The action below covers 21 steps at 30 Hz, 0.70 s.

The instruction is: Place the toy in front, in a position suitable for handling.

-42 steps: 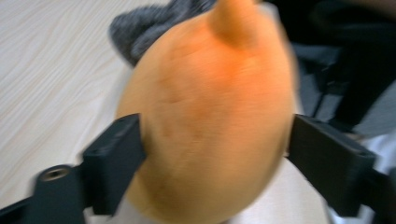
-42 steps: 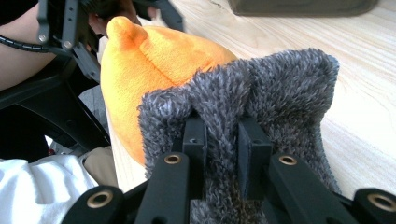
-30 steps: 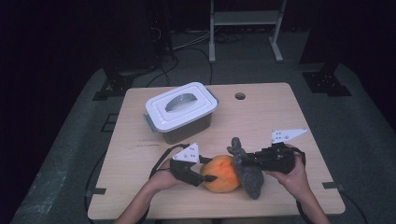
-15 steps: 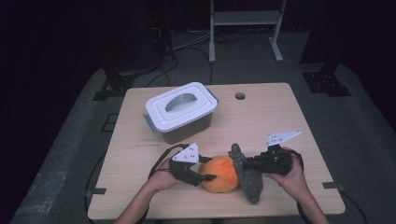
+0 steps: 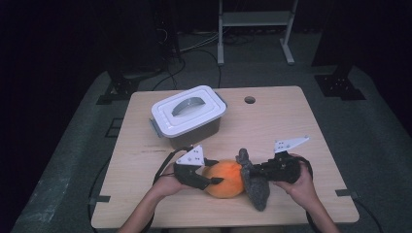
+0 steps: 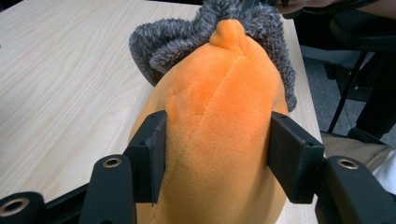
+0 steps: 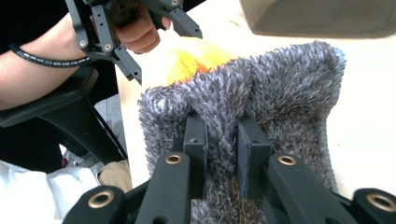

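An orange plush toy [image 5: 224, 178] lies near the table's front edge, between my two grippers. A grey fuzzy cloth [image 5: 256, 185] wraps its right end. My left gripper [image 5: 214, 172] comes in from the left and is shut on the orange plush toy [image 6: 219, 116], its pads pressing into both sides. From the right, my right gripper [image 5: 252, 173] is shut on a bunched fold of the grey fuzzy cloth [image 7: 261, 93]. In the right gripper view the orange plush [image 7: 187, 60] peeks out behind the cloth, with the other hand beyond it.
A grey box with a white handled lid [image 5: 188, 114] stands at the back left of the wooden table [image 5: 282, 121]. A small round hole [image 5: 249, 100] sits near the far edge. Cables and dark stands surround the table on the floor.
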Each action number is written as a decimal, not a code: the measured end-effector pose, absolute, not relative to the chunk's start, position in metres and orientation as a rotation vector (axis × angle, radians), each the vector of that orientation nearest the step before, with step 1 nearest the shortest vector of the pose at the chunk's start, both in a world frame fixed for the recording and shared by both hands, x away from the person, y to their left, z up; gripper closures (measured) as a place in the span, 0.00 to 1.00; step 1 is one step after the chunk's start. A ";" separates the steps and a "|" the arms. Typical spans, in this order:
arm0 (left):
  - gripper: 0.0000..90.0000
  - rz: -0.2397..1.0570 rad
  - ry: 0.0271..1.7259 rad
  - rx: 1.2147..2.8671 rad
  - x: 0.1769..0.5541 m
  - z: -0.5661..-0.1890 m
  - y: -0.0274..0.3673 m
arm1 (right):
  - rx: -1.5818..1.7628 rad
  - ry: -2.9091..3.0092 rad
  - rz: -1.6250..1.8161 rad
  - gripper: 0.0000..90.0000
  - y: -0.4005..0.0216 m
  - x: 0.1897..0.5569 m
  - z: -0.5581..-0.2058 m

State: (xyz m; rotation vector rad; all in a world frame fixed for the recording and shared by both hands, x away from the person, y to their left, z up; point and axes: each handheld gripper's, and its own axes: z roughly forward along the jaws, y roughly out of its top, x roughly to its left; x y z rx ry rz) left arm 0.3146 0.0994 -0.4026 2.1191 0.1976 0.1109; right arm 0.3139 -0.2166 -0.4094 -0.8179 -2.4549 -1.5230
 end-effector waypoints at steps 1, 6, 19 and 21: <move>0.47 0.113 0.200 2.120 0.315 -0.402 0.099 | -0.817 -2.454 -1.532 0.84 -0.217 0.313 -0.408; 0.46 0.112 0.195 2.120 0.314 -0.403 0.096 | -0.759 -2.440 -1.648 0.84 -0.213 0.306 -0.390; 0.23 0.075 0.196 2.146 0.314 -0.412 0.088 | -0.786 -2.458 -1.564 0.84 -0.215 0.312 -0.404; 0.26 0.058 0.178 2.148 0.313 -0.411 0.088 | -0.806 -2.458 -1.557 0.84 -0.219 0.314 -0.406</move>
